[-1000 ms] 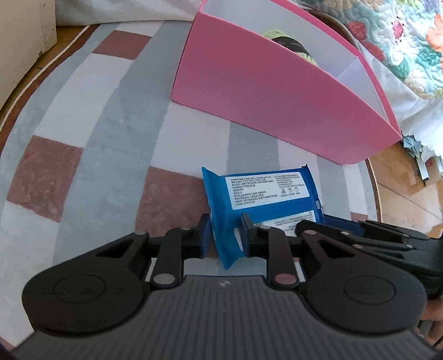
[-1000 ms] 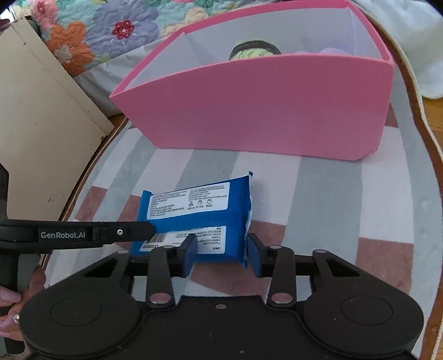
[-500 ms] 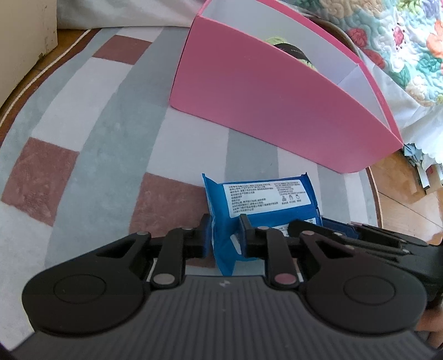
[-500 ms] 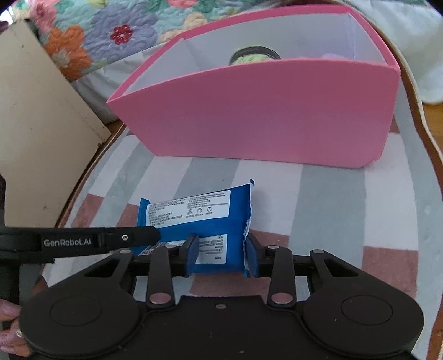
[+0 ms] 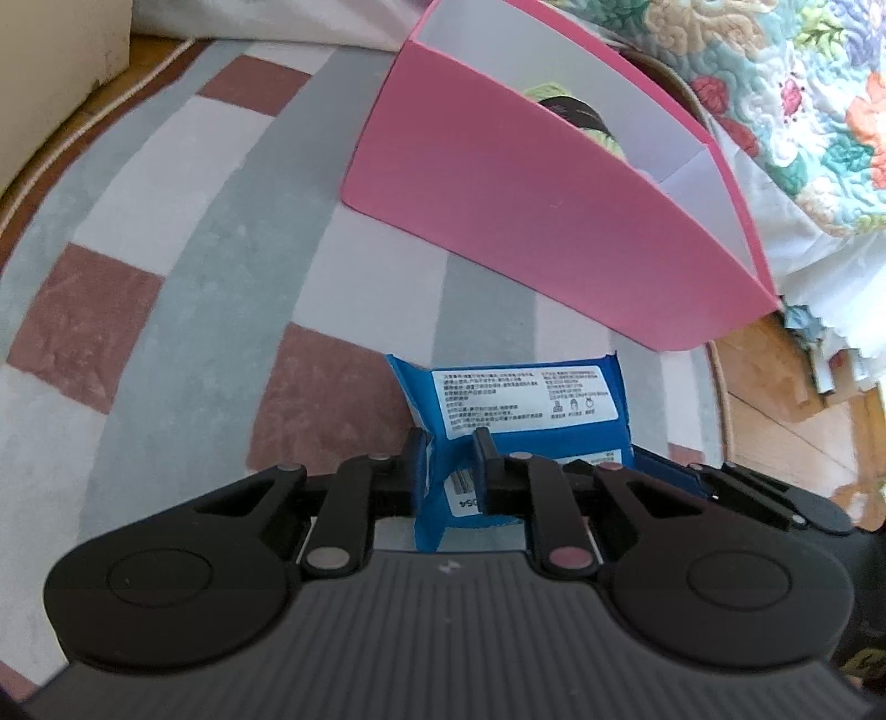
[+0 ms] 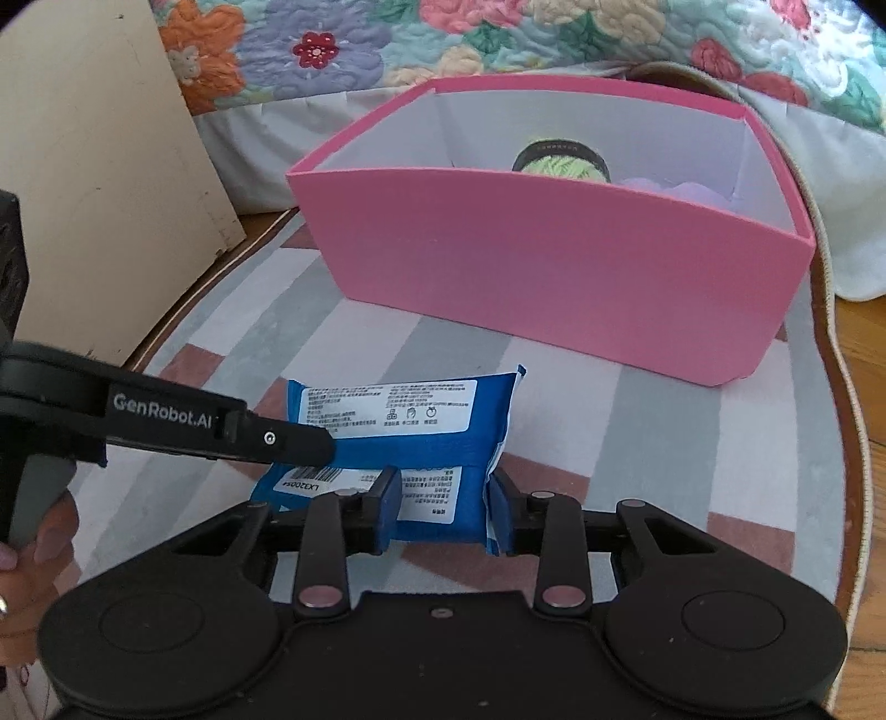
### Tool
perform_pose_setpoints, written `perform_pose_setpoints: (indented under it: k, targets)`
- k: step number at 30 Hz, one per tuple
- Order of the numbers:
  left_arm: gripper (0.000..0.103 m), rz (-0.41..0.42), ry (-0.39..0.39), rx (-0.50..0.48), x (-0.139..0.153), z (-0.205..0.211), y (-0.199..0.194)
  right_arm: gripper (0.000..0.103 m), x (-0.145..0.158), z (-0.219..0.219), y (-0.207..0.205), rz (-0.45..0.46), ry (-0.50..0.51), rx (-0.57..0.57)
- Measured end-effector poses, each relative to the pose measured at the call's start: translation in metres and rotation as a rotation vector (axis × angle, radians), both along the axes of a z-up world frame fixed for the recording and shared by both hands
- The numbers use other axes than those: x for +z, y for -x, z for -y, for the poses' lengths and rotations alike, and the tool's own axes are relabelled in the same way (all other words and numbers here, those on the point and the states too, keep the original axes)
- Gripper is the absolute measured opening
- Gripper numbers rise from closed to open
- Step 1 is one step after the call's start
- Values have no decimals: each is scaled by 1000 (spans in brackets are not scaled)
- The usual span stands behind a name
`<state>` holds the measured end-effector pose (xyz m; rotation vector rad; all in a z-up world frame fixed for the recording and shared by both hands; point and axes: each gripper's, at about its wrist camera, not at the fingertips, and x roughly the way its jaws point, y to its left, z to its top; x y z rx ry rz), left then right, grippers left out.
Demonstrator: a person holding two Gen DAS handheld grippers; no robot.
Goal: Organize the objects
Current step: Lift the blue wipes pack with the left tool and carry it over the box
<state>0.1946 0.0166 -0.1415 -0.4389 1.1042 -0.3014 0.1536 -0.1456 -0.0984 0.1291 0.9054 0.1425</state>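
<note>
A blue wipes pack (image 5: 526, 404) with white labels is held between both grippers above the striped rug. My left gripper (image 5: 449, 471) is shut on its left end. My right gripper (image 6: 443, 507) is shut on its right end; the pack also shows in the right wrist view (image 6: 410, 432). The left gripper's black finger (image 6: 277, 437) crosses that view from the left. The pink box (image 5: 542, 221) stands beyond the pack, open at the top; it also shows in the right wrist view (image 6: 554, 260). A green and black round object (image 6: 559, 160) and something purple lie inside.
A striped grey, white and brown rug (image 5: 166, 266) covers the floor. A beige cabinet (image 6: 94, 166) stands at the left. A floral quilt (image 6: 498, 39) hangs behind the box. Wooden floor (image 5: 786, 410) shows at the right.
Both grippers have closed tighter on the pack and lifted it off the rug. The views have risen, so more of the box's inside shows.
</note>
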Motion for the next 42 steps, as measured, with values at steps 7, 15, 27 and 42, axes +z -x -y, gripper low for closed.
perform_pose_setpoints:
  k: [7,15,27,42]
  targets:
    - [15,-17,68,-11,8,-7,4,40,13,2,12,7,-11,7]
    - [15,4,26,-72,30,5,28,44,27,8,35,-12,-57,11]
    - [16,122,-5,-79,75,22,50,50,59,14,58,47,-36,32]
    - [16,203,-14,-82,131,30,67,60,105,7,75,86,16,67]
